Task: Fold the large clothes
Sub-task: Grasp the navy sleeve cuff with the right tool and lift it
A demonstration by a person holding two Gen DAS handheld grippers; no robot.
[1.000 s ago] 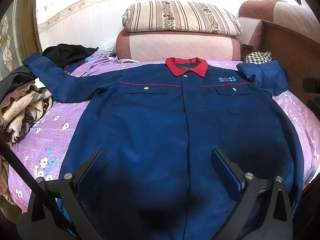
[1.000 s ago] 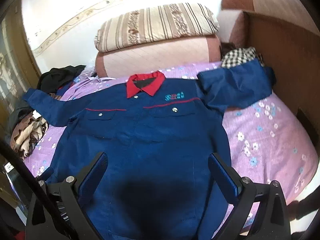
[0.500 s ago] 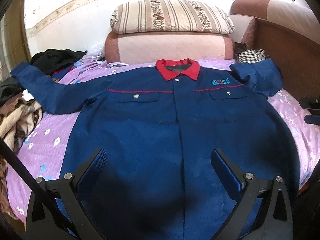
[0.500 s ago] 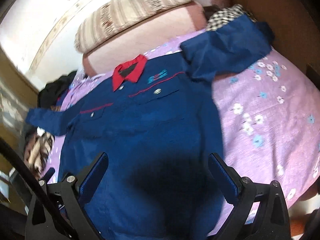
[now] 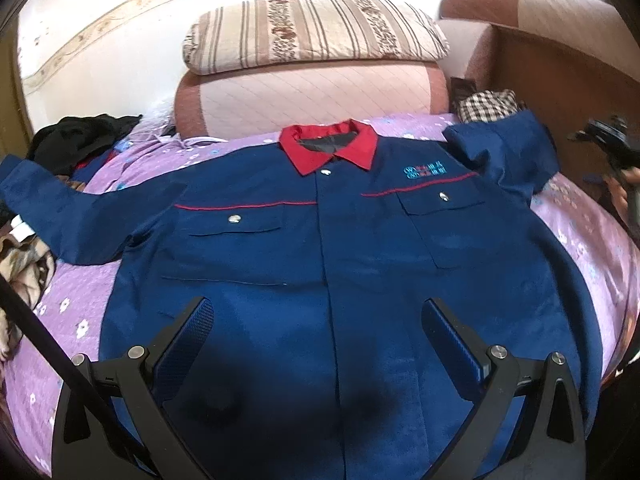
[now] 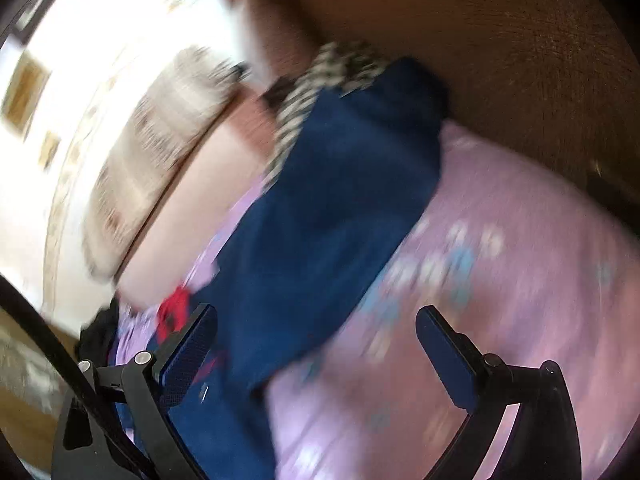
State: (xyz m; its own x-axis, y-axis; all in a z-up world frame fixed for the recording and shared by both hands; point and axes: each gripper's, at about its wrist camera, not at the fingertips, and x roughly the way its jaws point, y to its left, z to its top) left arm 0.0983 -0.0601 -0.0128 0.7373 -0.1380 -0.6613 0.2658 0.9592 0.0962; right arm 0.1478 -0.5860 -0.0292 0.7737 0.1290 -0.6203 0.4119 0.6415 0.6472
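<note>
Purple floral bedsheet (image 5: 72, 316) is carrying the blue jacket (image 5: 320, 248) lying flat, front up, both grippers, left gripper (image 5: 316, 322) and right gripper (image 6: 316, 328), hovering wide open and empty, right approaching the sleeve (image 6: 340, 184) for fold 1.

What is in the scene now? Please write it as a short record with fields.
garment: blue jacket, spread flat, front up, red collar
surface: purple floral bedsheet
sleeves: both spread outward
left gripper: open, above the jacket's lower front, holding nothing
right gripper: open, empty, pointed at the right-hand sleeve; view blurred
behind: striped pillow
</note>
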